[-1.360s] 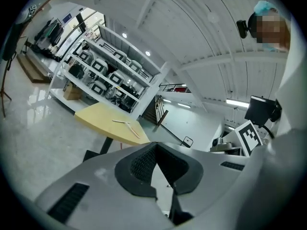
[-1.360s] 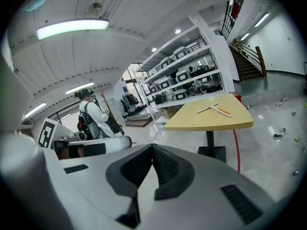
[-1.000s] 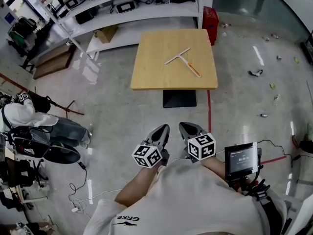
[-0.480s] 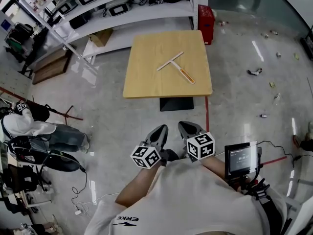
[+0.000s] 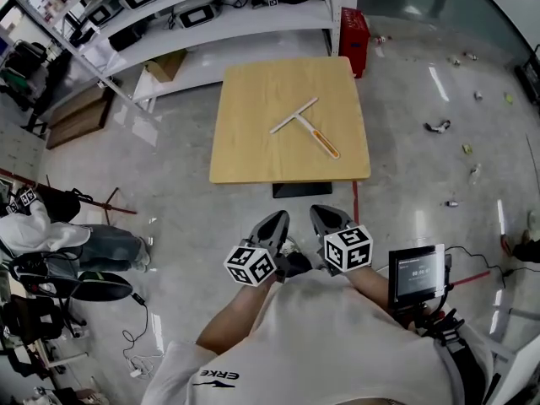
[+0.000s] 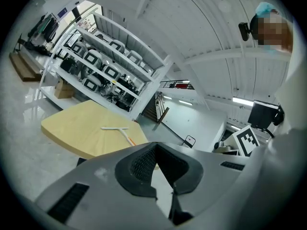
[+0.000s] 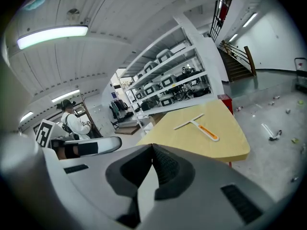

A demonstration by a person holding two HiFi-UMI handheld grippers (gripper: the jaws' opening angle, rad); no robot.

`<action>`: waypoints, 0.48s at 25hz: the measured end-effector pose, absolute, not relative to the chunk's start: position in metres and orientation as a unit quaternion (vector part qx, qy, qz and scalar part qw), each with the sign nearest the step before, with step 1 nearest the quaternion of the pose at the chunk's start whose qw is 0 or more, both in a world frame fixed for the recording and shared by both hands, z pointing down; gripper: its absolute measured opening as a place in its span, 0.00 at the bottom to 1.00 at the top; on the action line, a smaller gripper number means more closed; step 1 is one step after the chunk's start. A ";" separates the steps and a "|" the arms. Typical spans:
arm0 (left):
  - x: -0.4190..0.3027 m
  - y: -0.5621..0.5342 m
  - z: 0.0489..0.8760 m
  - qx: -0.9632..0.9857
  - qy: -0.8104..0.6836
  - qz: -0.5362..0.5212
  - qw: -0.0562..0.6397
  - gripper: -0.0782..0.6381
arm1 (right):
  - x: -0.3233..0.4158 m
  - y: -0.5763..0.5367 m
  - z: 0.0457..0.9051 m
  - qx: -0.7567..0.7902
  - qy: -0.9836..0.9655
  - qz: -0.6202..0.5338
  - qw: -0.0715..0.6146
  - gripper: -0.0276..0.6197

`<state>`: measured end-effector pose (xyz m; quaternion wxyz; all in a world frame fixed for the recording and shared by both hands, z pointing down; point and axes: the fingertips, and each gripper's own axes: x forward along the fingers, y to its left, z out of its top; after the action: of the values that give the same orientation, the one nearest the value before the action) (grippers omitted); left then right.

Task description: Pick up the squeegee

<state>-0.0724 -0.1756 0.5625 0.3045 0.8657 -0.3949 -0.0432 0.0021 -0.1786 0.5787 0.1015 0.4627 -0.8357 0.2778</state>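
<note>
Wooden table holds squeegee, well beyond closed, empty left tongs and right tongs.

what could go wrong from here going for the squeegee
1. The left gripper and right gripper are both shut and short of the table. Unless one opens first, it would likely shove the squeegee rather than grip it.
2. The squeegee lies flat, its handle pointing toward the near right corner, so a push might slide it off.
3. The dark base shows past the table's near edge; feet could catch it.
</note>
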 end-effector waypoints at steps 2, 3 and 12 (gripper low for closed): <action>-0.077 -0.192 0.562 0.867 -0.391 -0.044 0.304 0.12 | 0.000 -0.194 0.578 0.470 -0.833 0.275 0.102 0.05; -0.081 -0.199 0.561 0.868 -0.389 -0.044 0.304 0.12 | -0.002 -0.201 0.578 0.474 -0.831 0.274 0.102 0.05; -0.112 -0.269 0.563 0.878 -0.366 -0.039 0.306 0.12 | -0.027 -0.272 0.575 0.500 -0.817 0.266 0.106 0.05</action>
<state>-0.1125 -0.2694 0.5633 0.3062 0.8779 -0.3660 -0.0392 -0.0273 -0.2721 0.5751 0.1063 0.5002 -0.8172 0.2657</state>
